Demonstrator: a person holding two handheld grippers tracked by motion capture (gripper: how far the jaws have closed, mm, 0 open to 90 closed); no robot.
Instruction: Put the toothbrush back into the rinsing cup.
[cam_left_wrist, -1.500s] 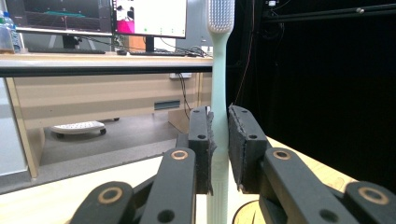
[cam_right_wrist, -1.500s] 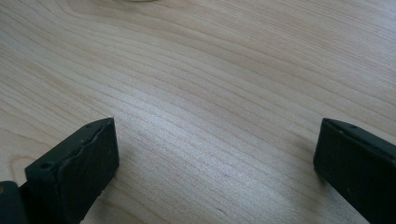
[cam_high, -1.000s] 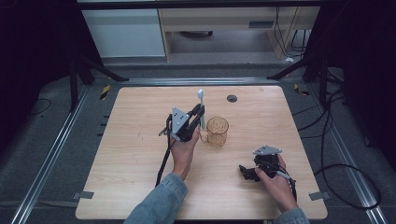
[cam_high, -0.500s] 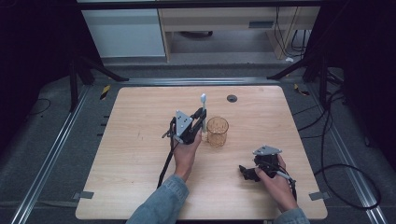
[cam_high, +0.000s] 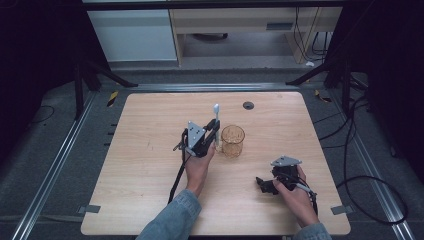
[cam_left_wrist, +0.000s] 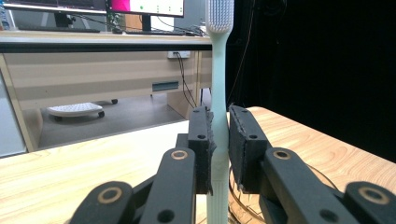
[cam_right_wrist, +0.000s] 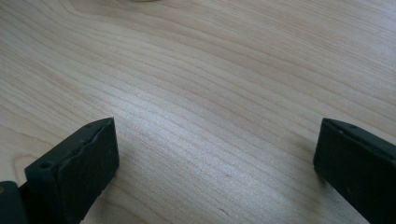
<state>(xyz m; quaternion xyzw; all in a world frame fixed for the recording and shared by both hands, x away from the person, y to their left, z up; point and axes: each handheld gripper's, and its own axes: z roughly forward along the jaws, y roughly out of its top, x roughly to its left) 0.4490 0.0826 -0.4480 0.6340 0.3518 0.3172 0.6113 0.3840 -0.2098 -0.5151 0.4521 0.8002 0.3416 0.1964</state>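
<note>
The left hand-held gripper (cam_left_wrist: 219, 149) clamped an upright toothbrush (cam_left_wrist: 218, 70) beside an amber cup (cam_high: 232, 140). The right hand-held gripper (cam_right_wrist: 215, 172) lay wide open, empty, over the surface (cam_high: 150, 165).

Wooden table (cam_high: 150, 165), small dark round disc (cam_high: 248, 105) near its far edge, monitors (cam_left_wrist: 140, 5) on a desk behind

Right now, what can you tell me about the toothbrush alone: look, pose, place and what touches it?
The toothbrush is pale, whitish green, apparently plastic, with a slim straight handle and a small head of white bristles at the top. It stands about upright, head up, clamped at its lower handle between the black jaws of the left gripper. In the high view it is held above the wooden table, just left of the amber transparent cup. Its lower end runs out of the left gripper view, so whether it touches the cup cannot be told.
</note>
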